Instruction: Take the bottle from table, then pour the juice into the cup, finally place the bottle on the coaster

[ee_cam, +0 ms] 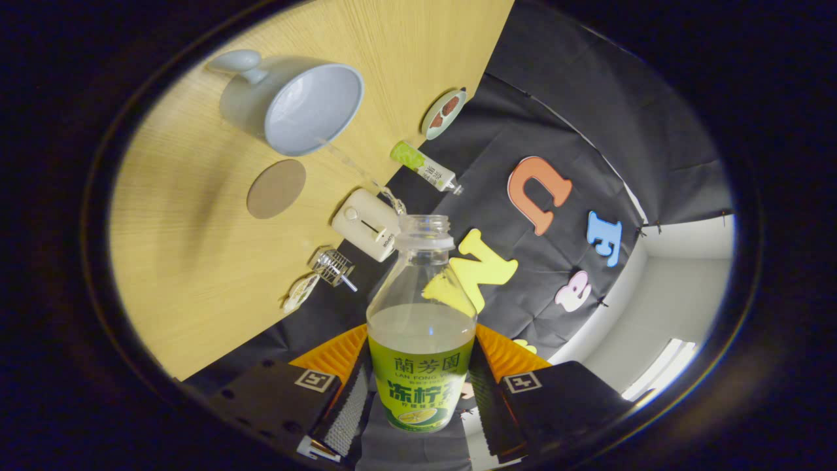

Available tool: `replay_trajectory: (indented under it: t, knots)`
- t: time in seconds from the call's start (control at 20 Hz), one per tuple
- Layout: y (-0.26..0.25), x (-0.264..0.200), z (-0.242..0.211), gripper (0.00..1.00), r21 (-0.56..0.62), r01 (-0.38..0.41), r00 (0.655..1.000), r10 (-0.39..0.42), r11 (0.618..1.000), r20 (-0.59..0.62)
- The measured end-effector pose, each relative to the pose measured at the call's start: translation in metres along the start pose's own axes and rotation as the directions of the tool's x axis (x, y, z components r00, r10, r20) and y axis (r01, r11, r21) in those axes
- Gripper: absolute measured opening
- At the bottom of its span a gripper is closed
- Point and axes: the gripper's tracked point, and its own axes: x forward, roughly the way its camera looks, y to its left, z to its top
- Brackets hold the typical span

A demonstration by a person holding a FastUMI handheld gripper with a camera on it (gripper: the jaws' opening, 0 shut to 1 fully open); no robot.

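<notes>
A clear juice bottle with a green label and no cap sits between my fingers, and my gripper is shut on its labelled lower half. The bottle is tipped over sideways relative to the wooden table. Pale juice fills it to about the top of the label. A thin stream runs from the bottle's mouth into the pale blue cup, which stands beyond the bottle with its handle turned away. The round brown coaster lies on the table beside the cup.
Along the table's far edge are a white toaster-like box, a green and white tube, a small dish with something reddish brown on it, a small metal wire piece and a little flat packet.
</notes>
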Motion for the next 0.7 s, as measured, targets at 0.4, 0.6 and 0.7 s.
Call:
replay_trajectory:
  t: [0.4,0.6,0.7]
  knots:
    - [-0.008,0.002,-0.010,0.79,0.002,0.027,1.000,-0.026,1.000,-0.016]
    - [-0.021,0.001,-0.012,0.79,0.013,0.049,0.999,-0.049,0.999,-0.013]
    - [-0.026,0.000,-0.009,0.79,0.021,0.061,0.998,-0.061,0.998,-0.006]
